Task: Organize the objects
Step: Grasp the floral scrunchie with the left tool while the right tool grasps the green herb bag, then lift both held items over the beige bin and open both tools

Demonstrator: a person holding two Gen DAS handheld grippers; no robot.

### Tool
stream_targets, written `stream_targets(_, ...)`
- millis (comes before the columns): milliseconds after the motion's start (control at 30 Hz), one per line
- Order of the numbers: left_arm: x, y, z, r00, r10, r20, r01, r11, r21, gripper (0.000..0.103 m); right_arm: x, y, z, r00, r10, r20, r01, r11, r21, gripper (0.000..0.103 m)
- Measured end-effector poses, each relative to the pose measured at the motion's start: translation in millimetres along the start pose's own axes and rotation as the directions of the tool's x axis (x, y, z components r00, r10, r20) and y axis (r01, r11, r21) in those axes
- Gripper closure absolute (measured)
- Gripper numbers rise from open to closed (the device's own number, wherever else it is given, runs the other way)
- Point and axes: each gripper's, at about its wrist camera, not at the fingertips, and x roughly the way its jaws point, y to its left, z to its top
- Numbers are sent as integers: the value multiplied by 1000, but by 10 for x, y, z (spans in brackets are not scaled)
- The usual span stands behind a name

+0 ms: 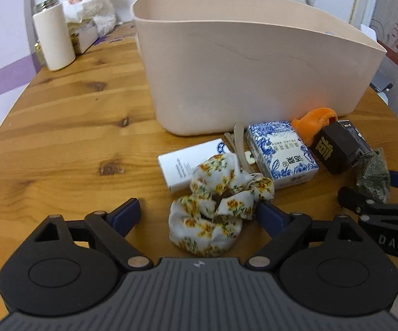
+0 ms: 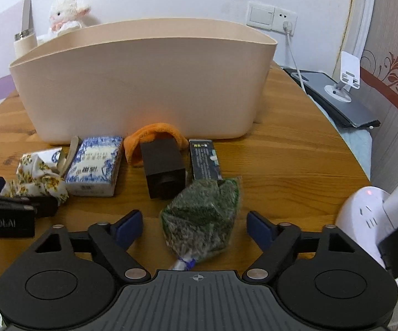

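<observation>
Right between the spread blue-padded fingers of the left gripper lies a crumpled white fabric scrunchie printed with yellow flowers; the jaws stand wide apart, with the right pad touching the cloth and the left pad well clear, so nothing is grasped. Just past it, at twelve o'clock, a flat white box lies partly under the fabric, and a blue-and-white patterned tissue pack sits at one o'clock. A tan hair clip lies between those two. Farther at two o'clock come an orange plush cloth and a dark brown box with gold lettering. Behind them all stands the large beige plastic bin on the round wooden table.

From the right wrist view, the right gripper is likewise released, its fingers open on either side of a clear bag of dried green herbs tied at the near end, neither pad touching it. This view alone shows a dark slim carton lying just beyond the bag at twelve o'clock, a white power strip at three o'clock, and a grey laptop with a phone stand on it. Only the left view shows the whole cream cylindrical flask beside the white plush lamb at eleven o'clock.
</observation>
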Motion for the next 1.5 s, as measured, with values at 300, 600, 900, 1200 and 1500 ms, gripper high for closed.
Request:
stream_targets(300,-100,13,3,999,-38,20,38,999,26,68,-47,27,4,1000,14,11,-15,1000,10,53)
stream_targets(600,-292,159,-37,995,-96,3,96,995,-14,84,-291,-39,19,998,-12,56,10,999,39,54)
stream_targets(900,-797,305,315,980,-73,183,80,996,-27,84,-641,-111,443,971,-37,236,27,999,44,54)
stream_targets(1200,-867,211,877,953,-37,301,43,999,-15,84,-668,-106,989,933,-44,357,41,999,16,54)
stream_targets(1500,-178,-79,1346,979,-5,205,-1,1000,30,84,-166,-105,1373,950,-28,311,30,1000,-1,54)
